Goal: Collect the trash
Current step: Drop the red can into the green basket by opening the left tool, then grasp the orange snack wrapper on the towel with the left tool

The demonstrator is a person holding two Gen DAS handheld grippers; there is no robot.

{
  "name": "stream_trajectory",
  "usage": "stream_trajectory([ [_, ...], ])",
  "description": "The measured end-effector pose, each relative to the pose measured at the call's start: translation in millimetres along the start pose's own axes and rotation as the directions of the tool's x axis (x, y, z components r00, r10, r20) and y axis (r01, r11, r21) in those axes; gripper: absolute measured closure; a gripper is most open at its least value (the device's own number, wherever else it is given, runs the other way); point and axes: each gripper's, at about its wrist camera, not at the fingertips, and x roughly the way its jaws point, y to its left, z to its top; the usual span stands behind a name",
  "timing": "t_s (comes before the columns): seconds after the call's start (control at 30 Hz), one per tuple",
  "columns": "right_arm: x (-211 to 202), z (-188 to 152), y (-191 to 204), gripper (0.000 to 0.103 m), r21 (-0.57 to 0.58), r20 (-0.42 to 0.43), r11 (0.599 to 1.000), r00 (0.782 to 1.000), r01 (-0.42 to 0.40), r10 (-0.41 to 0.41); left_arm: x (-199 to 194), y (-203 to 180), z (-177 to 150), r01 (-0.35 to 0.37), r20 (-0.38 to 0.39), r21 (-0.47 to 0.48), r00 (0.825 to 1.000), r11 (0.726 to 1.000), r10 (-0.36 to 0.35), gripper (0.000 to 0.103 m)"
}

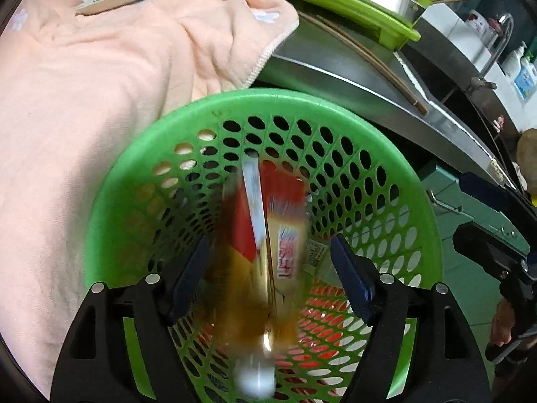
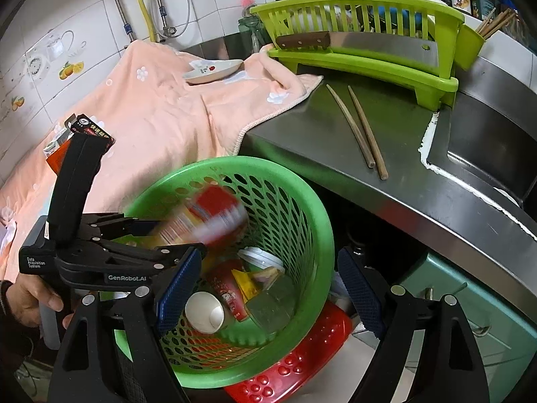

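A green perforated trash basket [image 1: 134, 181] [image 2: 302, 201] stands beside the steel counter. A red and yellow bottle [image 1: 268, 235] [image 2: 208, 218], blurred by motion, is in mid-air inside the basket mouth between my left gripper's [image 1: 268, 275] open fingers, not touching the pads. In the right wrist view the left gripper [image 2: 161, 235] hangs over the basket's left rim. My right gripper [image 2: 268, 288] is open and empty above the basket. Inside lie a paper cup [image 2: 204, 312], a red cup [image 2: 228, 288] and a white lid [image 2: 261, 258].
A pink towel [image 2: 161, 107] covers the counter to the left, with a small dish [image 2: 214, 70] and wrappers [image 2: 90, 131] on it. Two chopsticks [image 2: 359, 131] lie on the steel counter [image 2: 419, 194]. A green dish rack [image 2: 369, 63] holds a cleaver [image 2: 386, 47]. A sink [image 2: 486, 141] is at right.
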Motion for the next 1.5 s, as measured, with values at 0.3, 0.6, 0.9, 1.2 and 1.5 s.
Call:
stream_trajectory([
  [0.3,-4.0,9.7,20.8,0.023,-0.042,0.013,0.999,1.0,-0.022,0.022,-46.5,23.2,-7.9,-0.036,0.078,-0.027,0.996,0.999,0.038,0.029],
  [0.6,3.2,22.9,60.2,0.023,-0.108,0.008,0.991,0.997,-0.08,0.081,-106.8,71.9,-23.4,-0.107,0.148,-0.122,0.981,0.987,0.125,0.029],
  [0.9,12.1,41.1,112.2,0.023,-0.201,0.002,0.97,0.99,-0.138,0.141,-163.7,137.3,-39.8,-0.232,0.221,-0.256,0.931,0.938,0.291,0.029],
  [1.2,17.2,47.9,144.2,0.023,-0.253,-0.01,0.953,0.985,-0.168,0.171,-200.1,220.3,-43.8,-0.345,0.247,-0.434,0.843,0.832,0.479,0.029],
  [1.5,27.5,48.6,154.2,0.023,-0.268,-0.035,0.947,0.984,-0.175,0.172,-192.3,257.8,-32.1,-0.342,0.256,-0.414,0.845,0.843,0.469,0.047],
])
